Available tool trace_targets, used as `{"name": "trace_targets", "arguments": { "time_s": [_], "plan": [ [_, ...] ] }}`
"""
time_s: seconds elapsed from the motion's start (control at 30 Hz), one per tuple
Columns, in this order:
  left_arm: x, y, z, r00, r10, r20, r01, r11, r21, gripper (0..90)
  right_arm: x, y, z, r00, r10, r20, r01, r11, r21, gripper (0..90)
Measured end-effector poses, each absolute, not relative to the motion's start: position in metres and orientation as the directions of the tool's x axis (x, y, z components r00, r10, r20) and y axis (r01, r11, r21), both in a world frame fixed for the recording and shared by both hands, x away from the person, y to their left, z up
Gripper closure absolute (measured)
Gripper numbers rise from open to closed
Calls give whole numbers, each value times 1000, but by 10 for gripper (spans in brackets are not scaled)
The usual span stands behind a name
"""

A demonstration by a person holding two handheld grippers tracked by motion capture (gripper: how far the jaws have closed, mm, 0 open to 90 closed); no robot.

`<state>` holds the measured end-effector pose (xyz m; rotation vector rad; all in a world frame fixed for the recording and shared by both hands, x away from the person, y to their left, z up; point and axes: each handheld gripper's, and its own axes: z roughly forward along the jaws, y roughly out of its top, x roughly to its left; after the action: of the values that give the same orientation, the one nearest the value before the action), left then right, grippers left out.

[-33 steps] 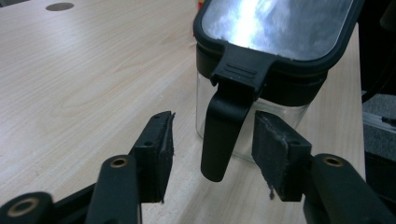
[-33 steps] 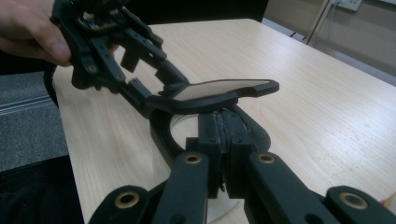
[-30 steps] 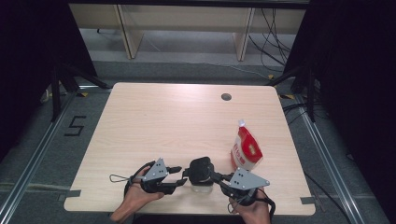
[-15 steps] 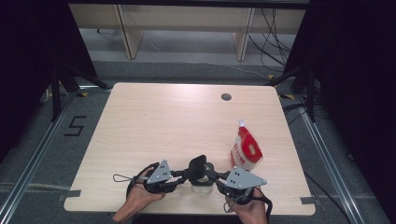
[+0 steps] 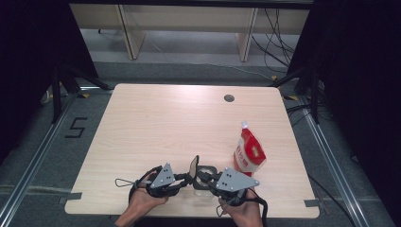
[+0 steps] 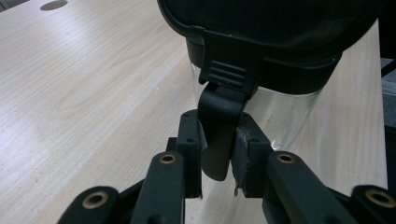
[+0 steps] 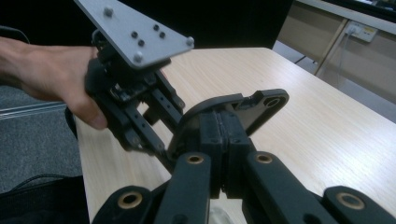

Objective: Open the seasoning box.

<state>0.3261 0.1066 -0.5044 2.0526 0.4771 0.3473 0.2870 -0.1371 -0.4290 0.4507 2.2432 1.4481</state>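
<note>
At the counter's (image 5: 142, 123) near edge stands a clear container (image 6: 285, 112). The left tongs (image 6: 217, 158), having just closed, clamp its black side latch (image 6: 219, 126); the right tongs (image 7: 219, 140) are clamped on its raised lid (image 7: 233, 112). This looks like the opening step; next, swing the lid fully back. Farther right stands a red-and-white pouch (image 5: 249, 153).

on the table (image 5: 156, 123), near its front edge, a lidded container (image 5: 204, 176) sits between the left gripper (image 5: 185, 179) and the right gripper (image 5: 206, 178). the left gripper lies to its left, jaws on the lid's side latch (image 6: 219, 126). the right gripper lies to its right, jaws on what seems the raised flap (image 7: 233, 114) of the lid. a pouch (image 5: 249, 153) stands to the right, just behind the right gripper. a round hole (image 5: 229, 98) lies far back on the table, behind the pouch and slightly left.
</note>
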Motion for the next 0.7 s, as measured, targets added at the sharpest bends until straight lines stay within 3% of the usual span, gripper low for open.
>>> {"name": "trace_targets", "arguments": {
  "time_s": [0.7],
  "plan": [
    [323, 105, -504, 864, 500, 61, 207, -463, 862, 745, 294, -103, -422, -866, 454, -208, 18, 445, 895, 899]
  ]
}}
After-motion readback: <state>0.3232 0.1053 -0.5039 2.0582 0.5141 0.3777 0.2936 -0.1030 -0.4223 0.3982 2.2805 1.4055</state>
